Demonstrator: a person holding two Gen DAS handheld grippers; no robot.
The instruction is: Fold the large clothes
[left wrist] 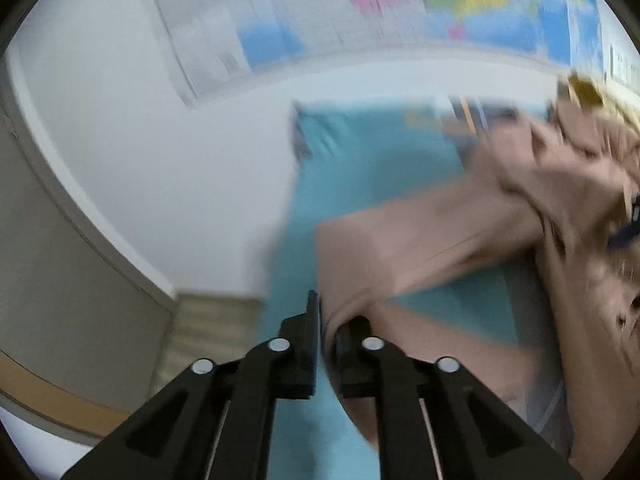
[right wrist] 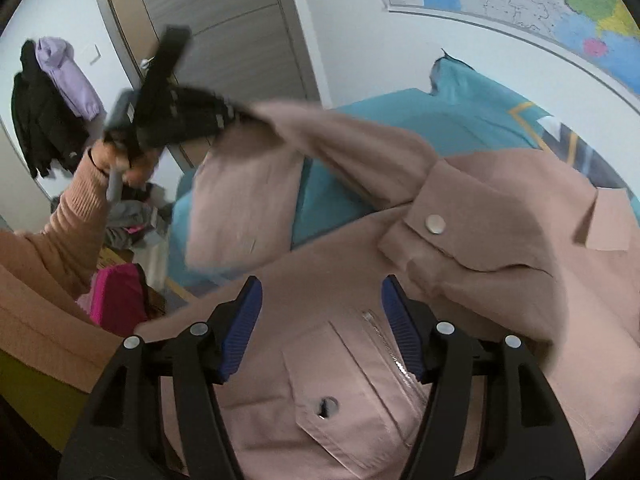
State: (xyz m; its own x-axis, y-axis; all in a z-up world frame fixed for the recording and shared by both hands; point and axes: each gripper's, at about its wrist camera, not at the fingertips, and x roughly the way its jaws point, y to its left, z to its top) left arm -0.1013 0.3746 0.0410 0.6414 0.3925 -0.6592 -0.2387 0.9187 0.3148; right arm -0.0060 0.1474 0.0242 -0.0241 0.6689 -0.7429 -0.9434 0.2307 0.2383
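A large pale pink jacket (right wrist: pixel 460 280) lies on a teal-covered surface (right wrist: pixel 460 108). It has a snap cuff, a chest pocket and a zipper. My left gripper (left wrist: pixel 326 320) is shut on a part of the jacket (left wrist: pixel 400 248) and holds it lifted above the teal cover (left wrist: pixel 360 160); this view is blurred. In the right wrist view the left gripper (right wrist: pixel 236 114) is up at the left, pinching the raised sleeve. My right gripper (right wrist: pixel 322 296) is open and empty, hovering just above the jacket front near the pocket.
A map (right wrist: pixel 540 4) hangs on the white wall behind. A grey door (right wrist: pixel 224 32) is at the left. Dark and lilac coats (right wrist: pixel 52 92) hang on the wall. A pile of clothes (right wrist: pixel 128 220) and a pink bag (right wrist: pixel 116 296) sit on the floor at the left.
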